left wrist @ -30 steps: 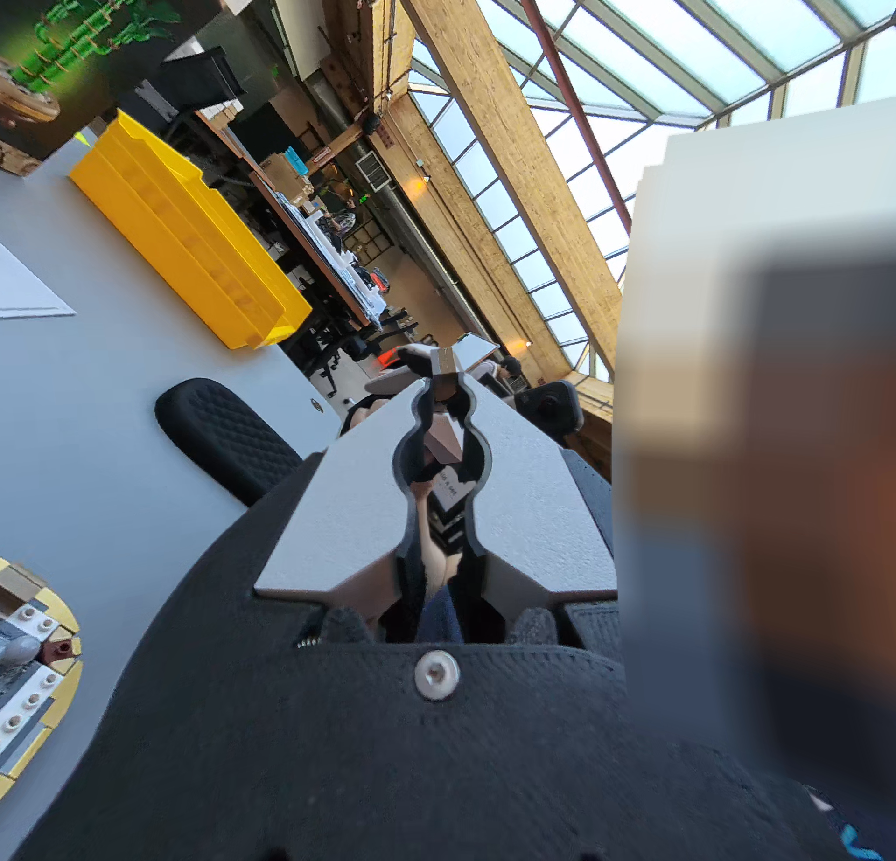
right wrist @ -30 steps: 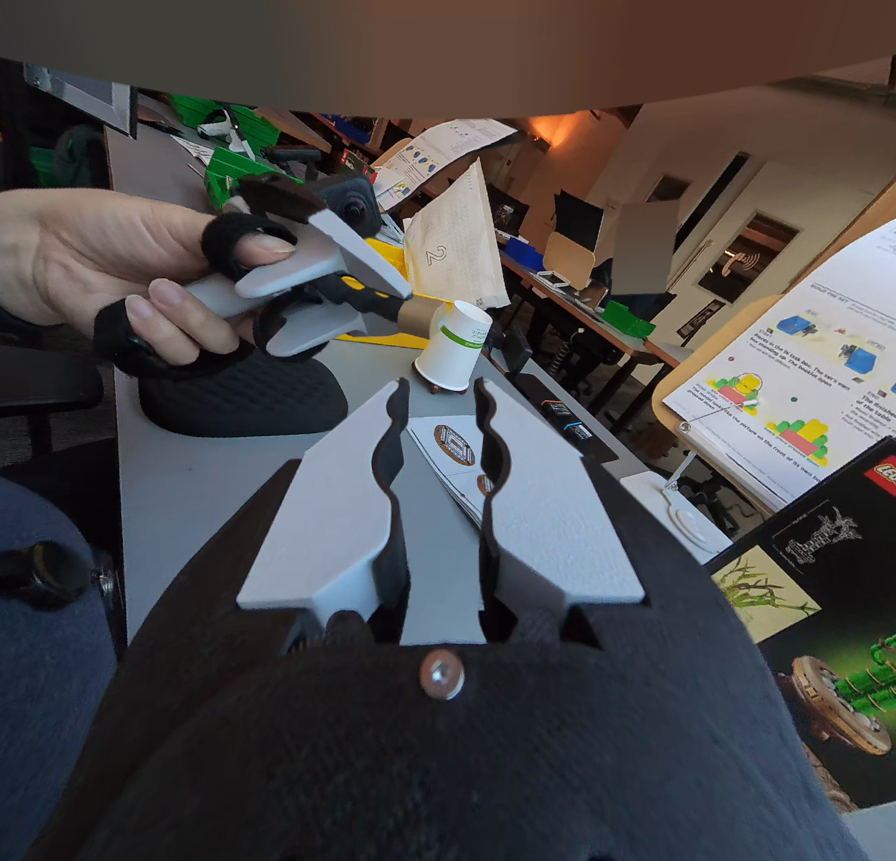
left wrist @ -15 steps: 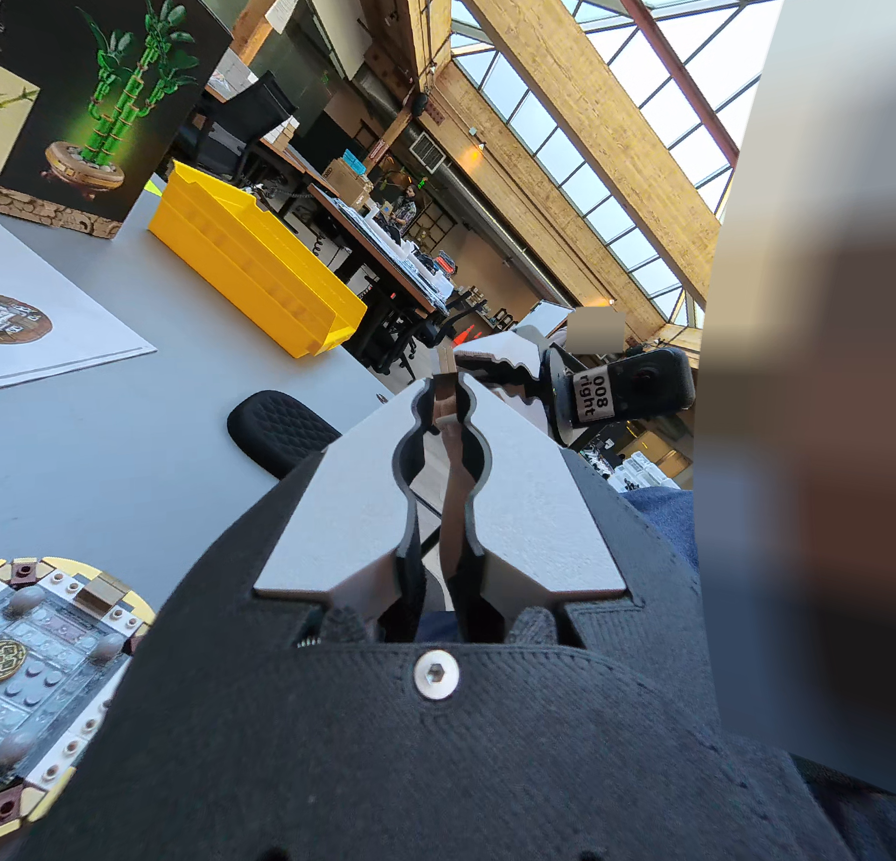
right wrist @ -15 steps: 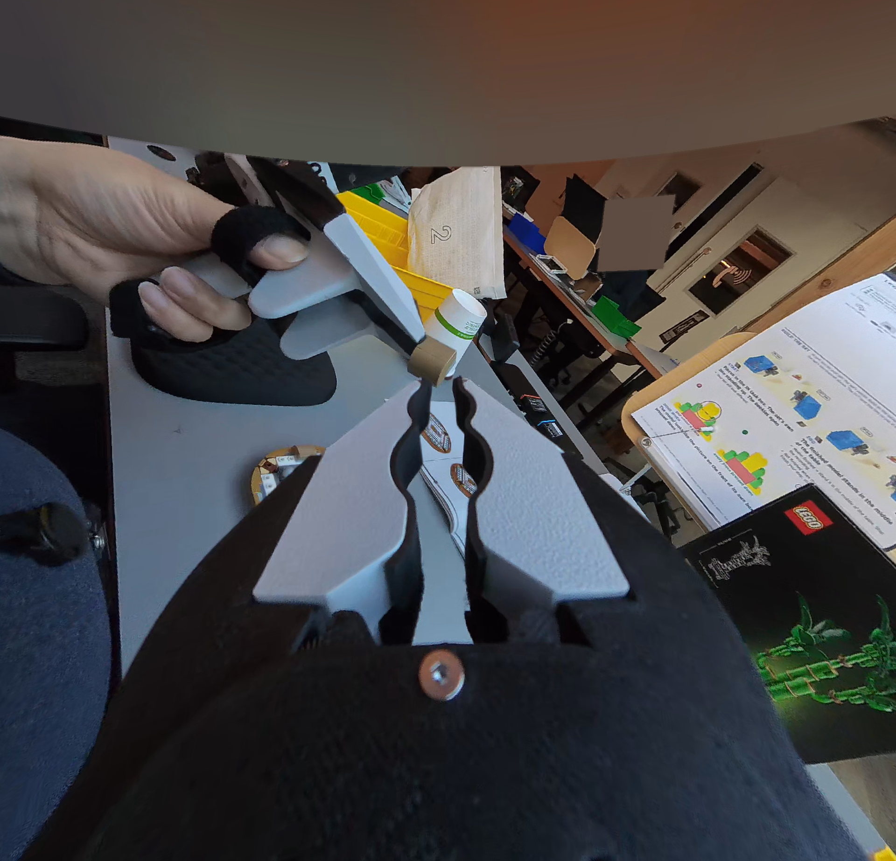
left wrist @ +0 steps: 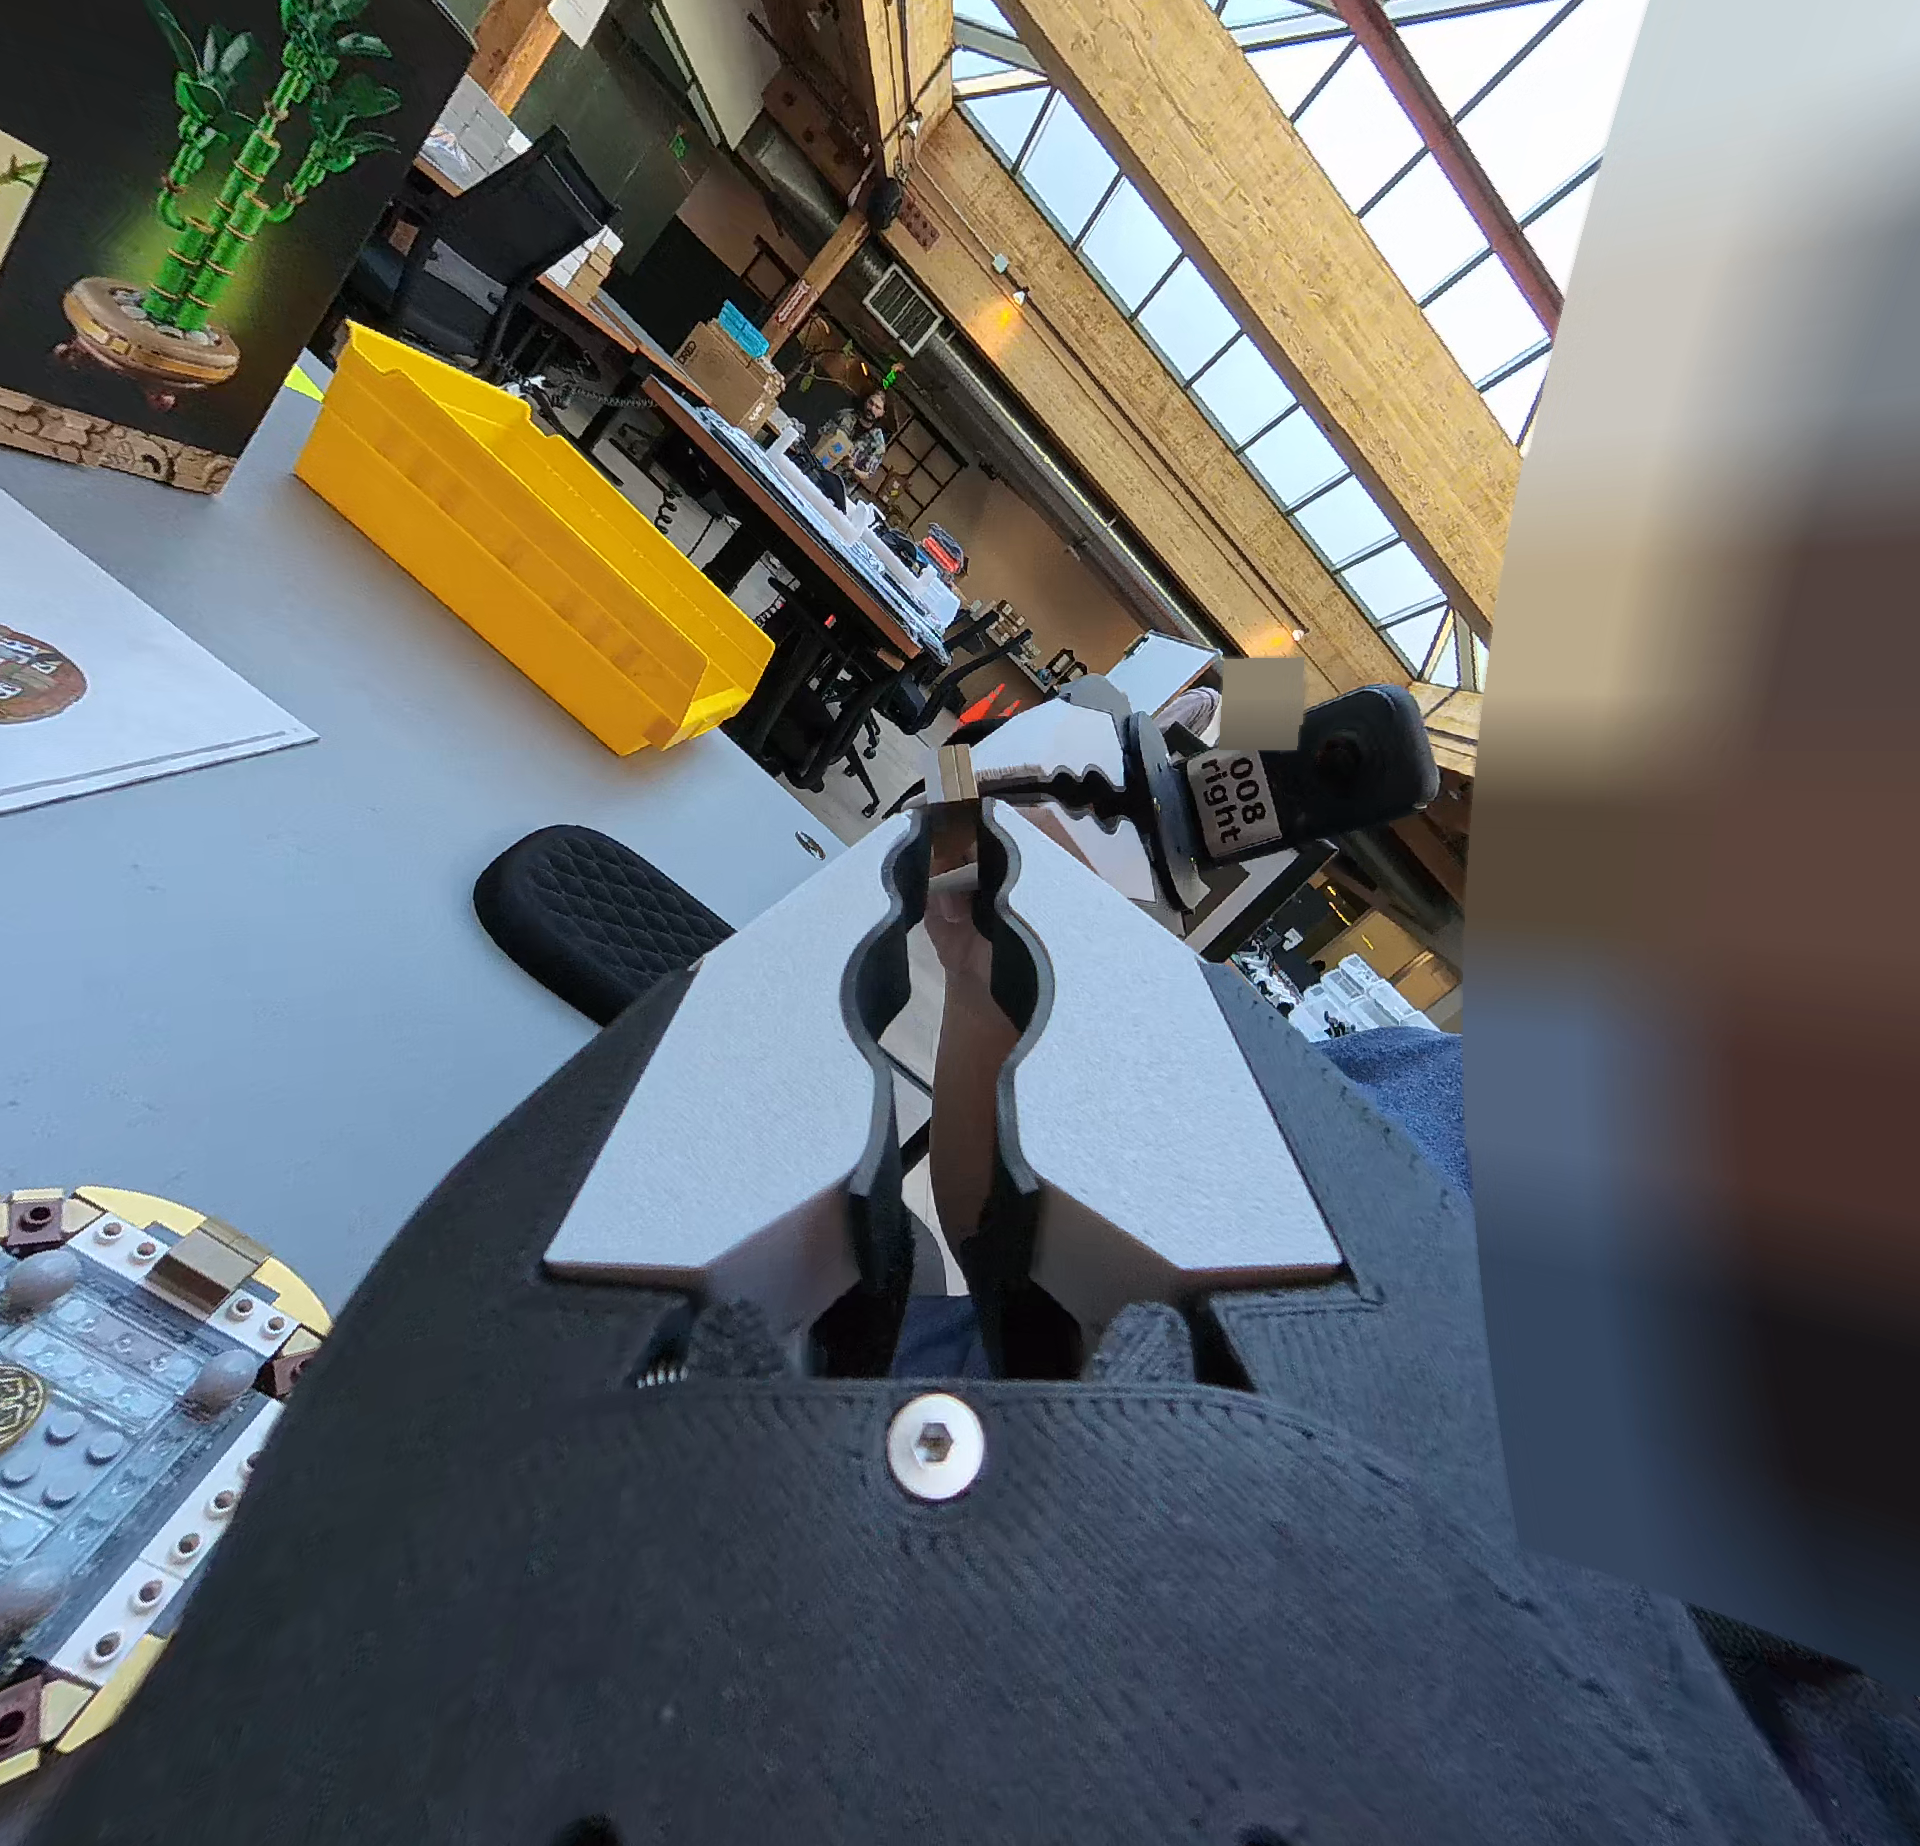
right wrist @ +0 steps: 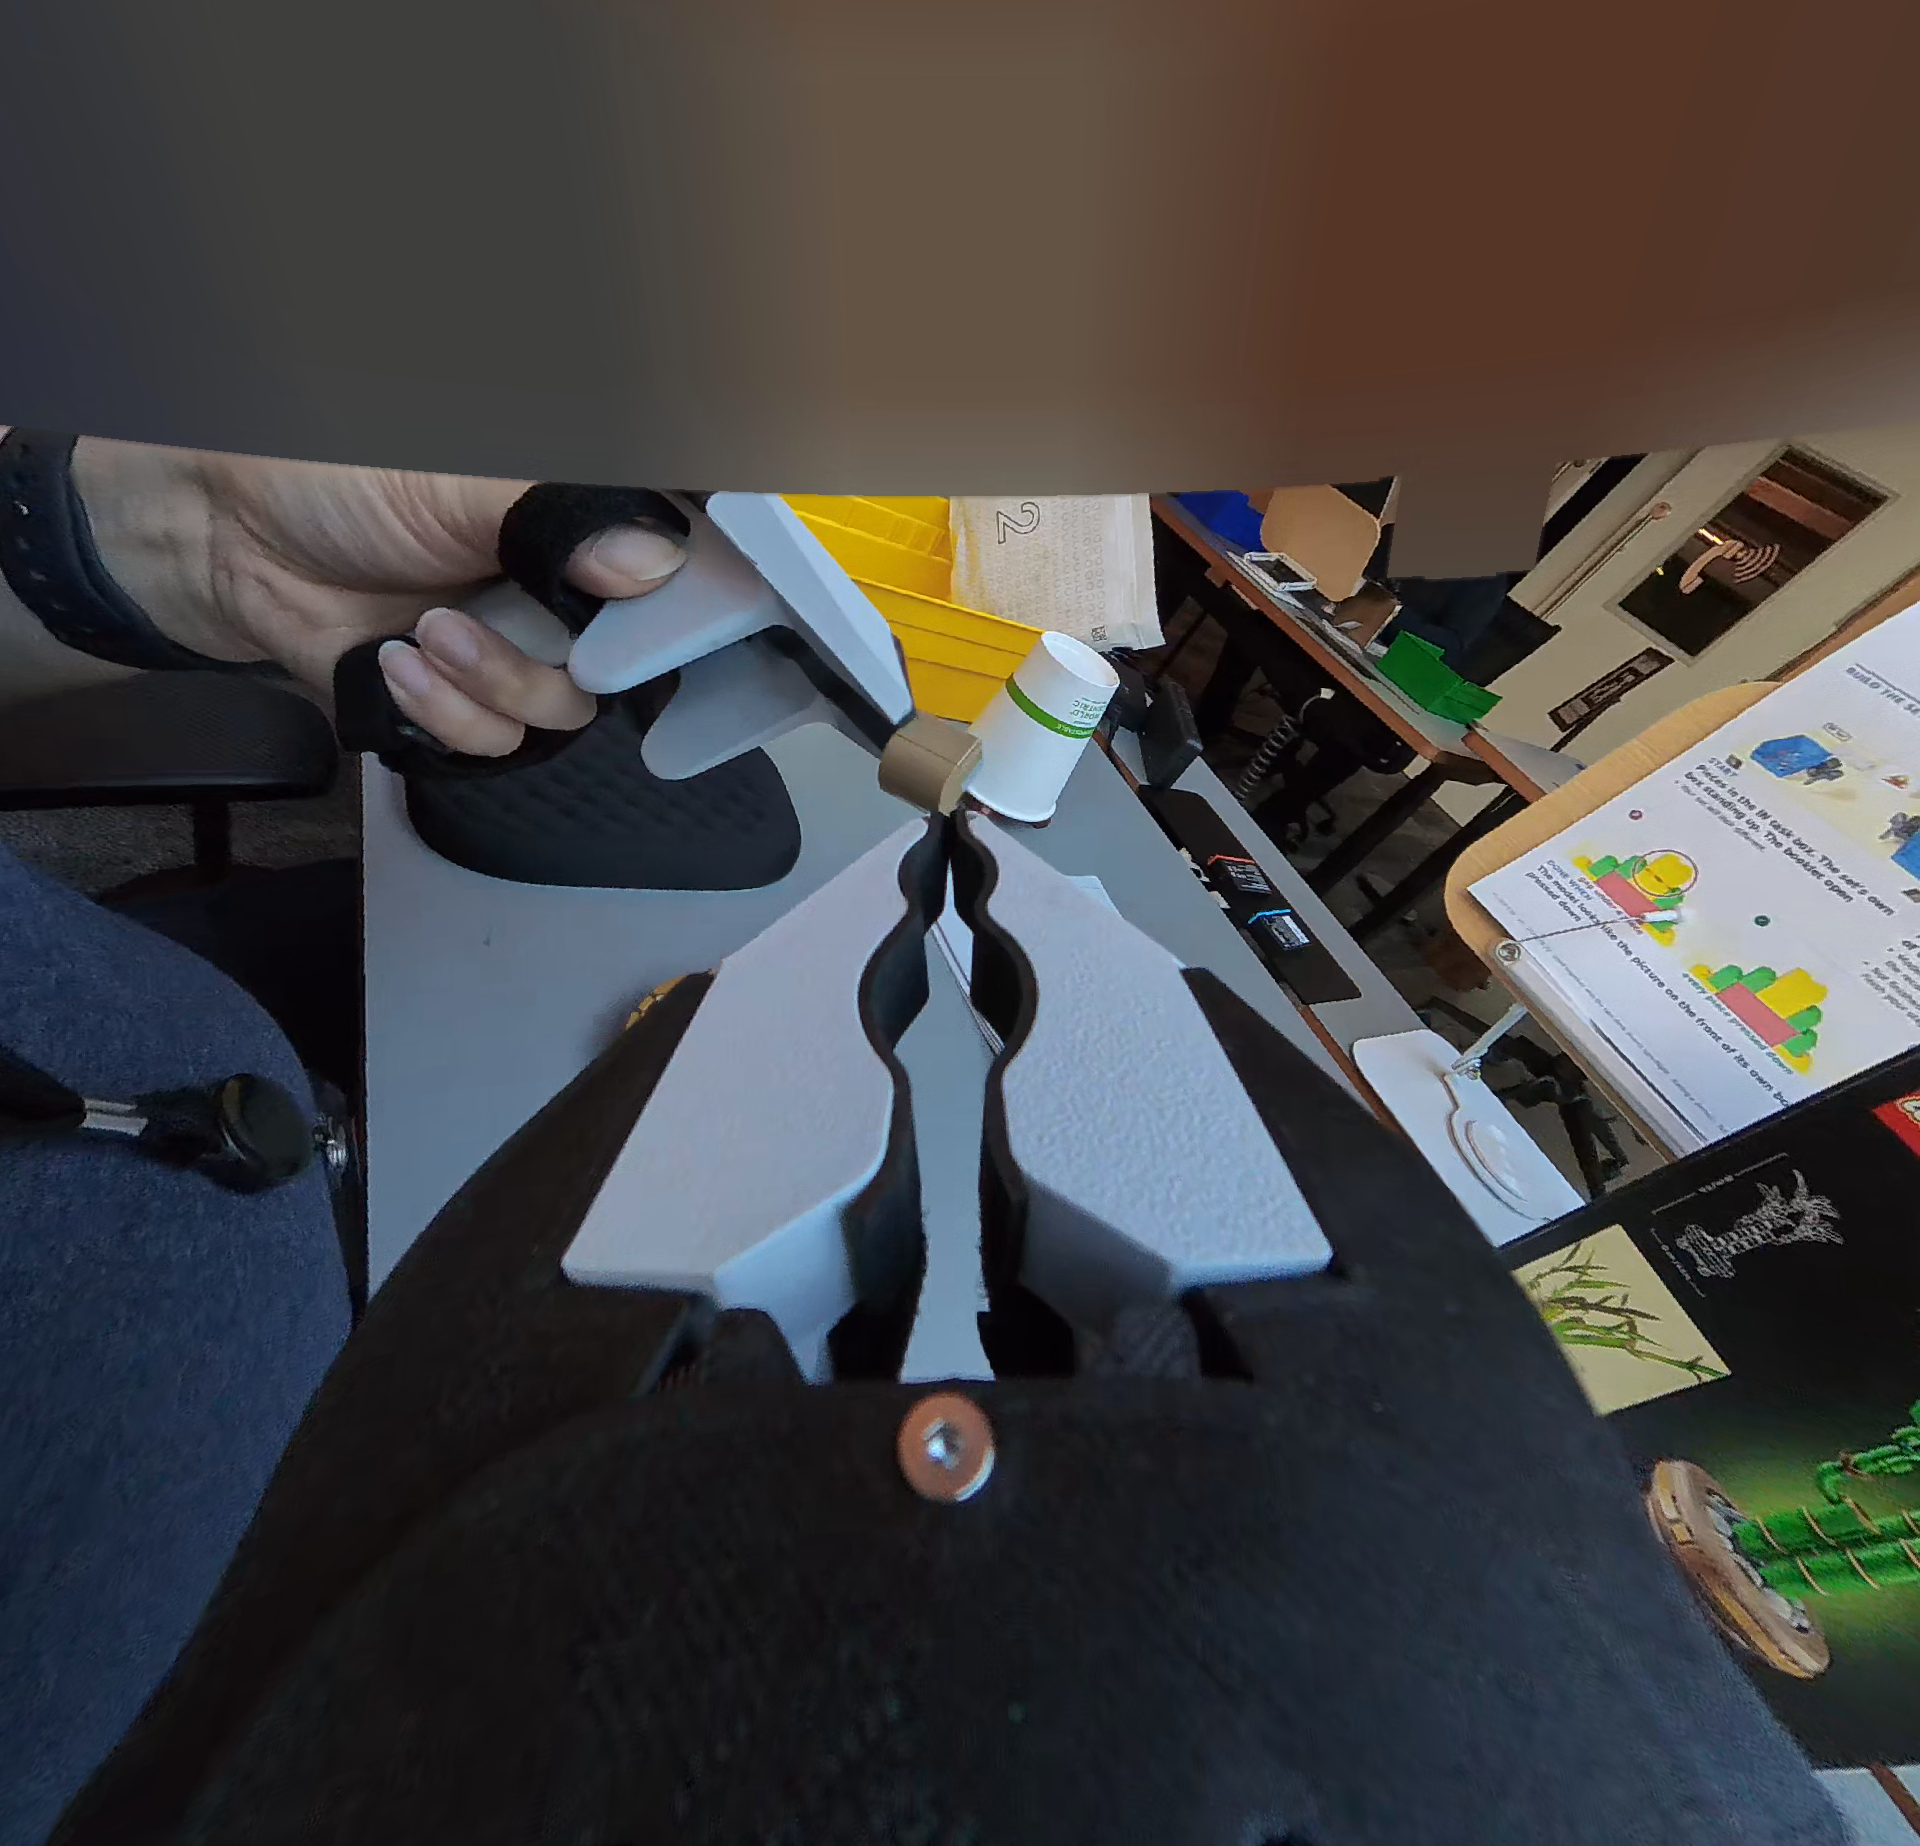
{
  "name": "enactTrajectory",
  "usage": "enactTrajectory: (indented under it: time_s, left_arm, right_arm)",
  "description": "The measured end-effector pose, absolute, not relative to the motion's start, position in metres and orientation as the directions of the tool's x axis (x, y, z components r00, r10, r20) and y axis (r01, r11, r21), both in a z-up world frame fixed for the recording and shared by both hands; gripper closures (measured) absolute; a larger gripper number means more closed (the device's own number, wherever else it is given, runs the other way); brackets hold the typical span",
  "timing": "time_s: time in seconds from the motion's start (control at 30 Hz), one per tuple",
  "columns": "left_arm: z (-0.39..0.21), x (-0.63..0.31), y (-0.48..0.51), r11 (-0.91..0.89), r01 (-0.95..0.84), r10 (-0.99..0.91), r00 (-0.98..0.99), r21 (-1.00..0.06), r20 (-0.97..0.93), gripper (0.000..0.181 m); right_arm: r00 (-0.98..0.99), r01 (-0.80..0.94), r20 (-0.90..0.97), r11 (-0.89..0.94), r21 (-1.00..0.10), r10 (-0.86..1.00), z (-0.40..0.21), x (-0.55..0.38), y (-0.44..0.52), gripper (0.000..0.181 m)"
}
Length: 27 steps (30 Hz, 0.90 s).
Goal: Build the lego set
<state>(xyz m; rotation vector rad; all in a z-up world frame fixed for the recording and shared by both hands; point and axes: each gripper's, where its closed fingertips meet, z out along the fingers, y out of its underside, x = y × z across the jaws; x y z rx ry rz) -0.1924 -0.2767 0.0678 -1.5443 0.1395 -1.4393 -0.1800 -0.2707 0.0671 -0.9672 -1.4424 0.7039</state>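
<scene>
- The tan lego piece (right wrist: 928, 766) sits in mid-air above the near edge of the grey table (left wrist: 260, 965), pinched at the tips of my left gripper (right wrist: 902, 731), whose jaws are closed on it.
- In the left wrist view the same piece (left wrist: 958, 770) shows just past my left gripper's (left wrist: 951, 828) tips, with the right gripper (left wrist: 992, 773) meeting it from the far side.
- My right gripper (right wrist: 948, 832) has its tips pressed nearly together right under the tan piece; I cannot tell whether they actually clamp it.
- The left hand (right wrist: 343, 591) comes in from the left, thumb on top through a black strap, fingers curled beneath the handle, gripper angled downward to the right.
- The round lego base (left wrist: 114, 1401), gold-rimmed with grey and white studs, lies on the table below left of my left gripper.
- A black wrist rest (right wrist: 603, 820) lies under the left hand.
- Farther back: a white paper cup (right wrist: 1039, 726), yellow bins (left wrist: 520, 549), the lego box (left wrist: 197, 186) with a green bamboo picture, and an instruction sheet (right wrist: 1714, 892) on a stand.
</scene>
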Motion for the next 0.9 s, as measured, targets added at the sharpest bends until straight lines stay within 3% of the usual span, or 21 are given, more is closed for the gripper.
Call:
enactTrajectory:
  time_s: [0.53,0.9]
  left_arm:
    - [0.073,-0.202,-0.275,-0.496,0.556,-0.649,0.272,-0.667,0.710,0.175]
    - [0.076,-0.210,-0.272,-0.545,0.641,-0.616,0.132,-0.541,0.777,0.174]
  right_arm:
    - [0.031,0.114,0.384,0.379,-0.919,0.923,0.069,-0.171,-0.266,0.181]
    - [0.017,0.082,0.274,0.272,-0.959,0.962,0.069,-0.169,-0.258,0.181]
